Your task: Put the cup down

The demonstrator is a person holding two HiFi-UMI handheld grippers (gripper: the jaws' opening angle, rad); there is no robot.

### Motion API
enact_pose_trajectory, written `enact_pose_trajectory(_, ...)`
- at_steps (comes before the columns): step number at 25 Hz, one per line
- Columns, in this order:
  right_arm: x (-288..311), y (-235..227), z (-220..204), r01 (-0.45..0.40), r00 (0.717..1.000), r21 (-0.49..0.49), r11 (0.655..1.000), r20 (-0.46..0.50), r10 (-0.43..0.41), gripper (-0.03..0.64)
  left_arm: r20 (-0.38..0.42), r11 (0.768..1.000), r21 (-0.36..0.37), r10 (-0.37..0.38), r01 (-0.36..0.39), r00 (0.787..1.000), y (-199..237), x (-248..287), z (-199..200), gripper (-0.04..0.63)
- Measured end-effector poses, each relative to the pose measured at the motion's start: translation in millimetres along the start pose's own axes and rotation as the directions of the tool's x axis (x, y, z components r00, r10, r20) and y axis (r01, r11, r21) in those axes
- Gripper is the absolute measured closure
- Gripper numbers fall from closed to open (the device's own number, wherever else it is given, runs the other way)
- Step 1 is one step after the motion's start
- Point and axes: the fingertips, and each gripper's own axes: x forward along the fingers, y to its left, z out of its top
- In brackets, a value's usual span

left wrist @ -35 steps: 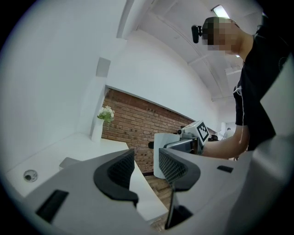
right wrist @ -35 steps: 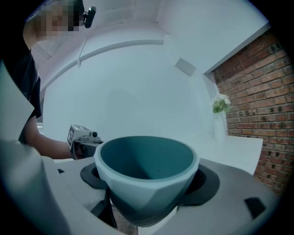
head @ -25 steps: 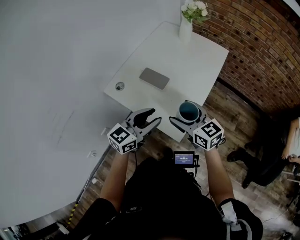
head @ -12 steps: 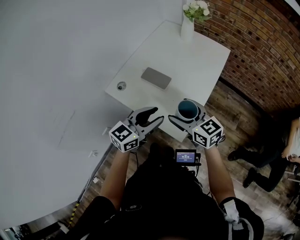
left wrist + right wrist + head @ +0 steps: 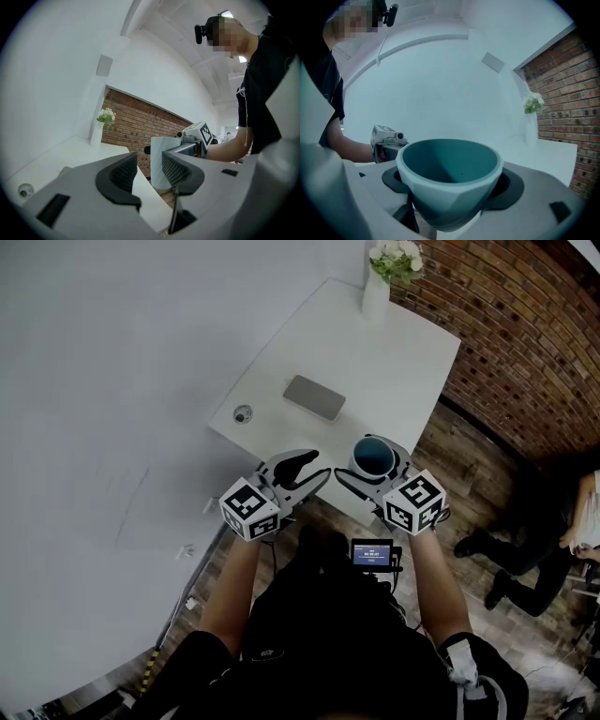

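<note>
Shifting since a second ago: right gripper (image 5: pixel 375 470) and cup (image 5: pixel 376 458) are edging a little further in over the near edge of the table (image 5: pixel 375 362); left gripper (image 5: pixel 311 468) is advancing slightly beside them.

Item 1, right gripper: jaws are standing wide and pressing on both sides of the cup, just under its rim. It is pointing nearly level, which is keeping the cup upright with its mouth up.

Item 2, cup, teal inside: it is sitting squarely between the right jaws, over the table's near edge. Whether its base is touching the top cannot be told; it is probably still being carried, with the setting-down not yet done.

Item 3, left gripper: jaws are standing apart with nothing between them. It is hovering just left of the right gripper, apparently idle.

Item 4, grey flat pad (image 5: pixel 314 397): lying ahead and left of the cup, well apart.

Item 5, small round thing (image 5: pixel 243 413): lying ahead of the left gripper, near the table's left edge.

Item 6, vase of flowers (image 5: pixel 375 292): standing at the far corner, well beyond both grippers.
</note>
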Motion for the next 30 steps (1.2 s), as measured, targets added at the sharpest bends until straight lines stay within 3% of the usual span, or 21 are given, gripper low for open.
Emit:
enact_pose_trajectory(12,42,-30,17,0.035,0.999,-0.001,0.999,0.006,-0.035,0.201,0.000,1.000,0.022,-0.022,0.022,1.000,40,-3,12,0.425)
enact_pose_trajectory(20,93,-69,16,0.063,0.998,0.002,0.998,0.001,-0.063,0.201,0.033,0.999,0.047,-0.017,0.016,0.999,71,12,32,0.428)
enact_pose_trajectory(30,150,-124,4,0.109,0.994,0.014,0.994,0.013,-0.109,0.201,0.040,0.999,0.031,-0.019,0.018,0.999,97,23,27,0.428)
